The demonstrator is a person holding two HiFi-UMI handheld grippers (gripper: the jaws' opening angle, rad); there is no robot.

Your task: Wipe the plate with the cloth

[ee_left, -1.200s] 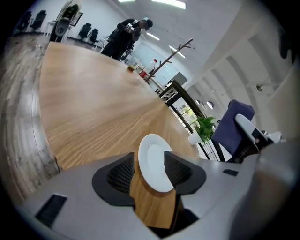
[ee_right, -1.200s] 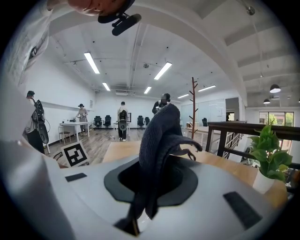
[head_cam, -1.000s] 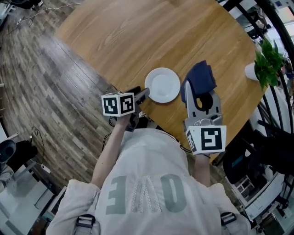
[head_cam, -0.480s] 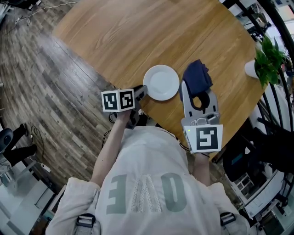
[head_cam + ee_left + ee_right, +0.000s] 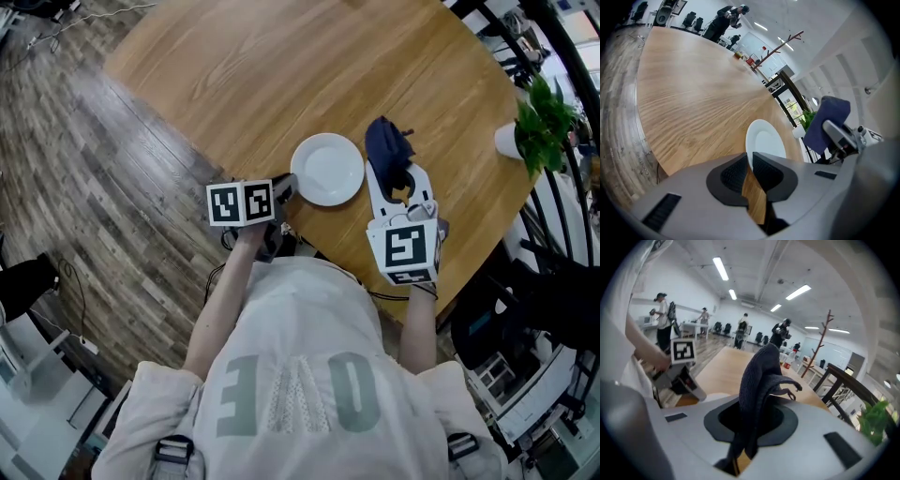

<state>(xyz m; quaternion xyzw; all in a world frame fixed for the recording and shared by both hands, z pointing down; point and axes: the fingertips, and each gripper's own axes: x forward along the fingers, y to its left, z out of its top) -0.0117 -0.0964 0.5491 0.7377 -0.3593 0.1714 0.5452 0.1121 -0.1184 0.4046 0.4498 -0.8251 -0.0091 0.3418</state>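
The plate (image 5: pixel 326 169) was small, round and plain white with a shallow raised rim. It lay flat and bare on the wooden counter (image 5: pixel 262 75), close to the edge nearest the person. That near rim sat between the left tongs (image 5: pixel 750 164), which had just been closing and now pinched it. The cloth (image 5: pixel 386 150) was dark navy with a ribbed knit and a few loose threads curling off one corner. Bunched and clamped in the right tongs (image 5: pixel 749 425), it stood up out of them in a crumpled peak, just right of the plate and not touching it.
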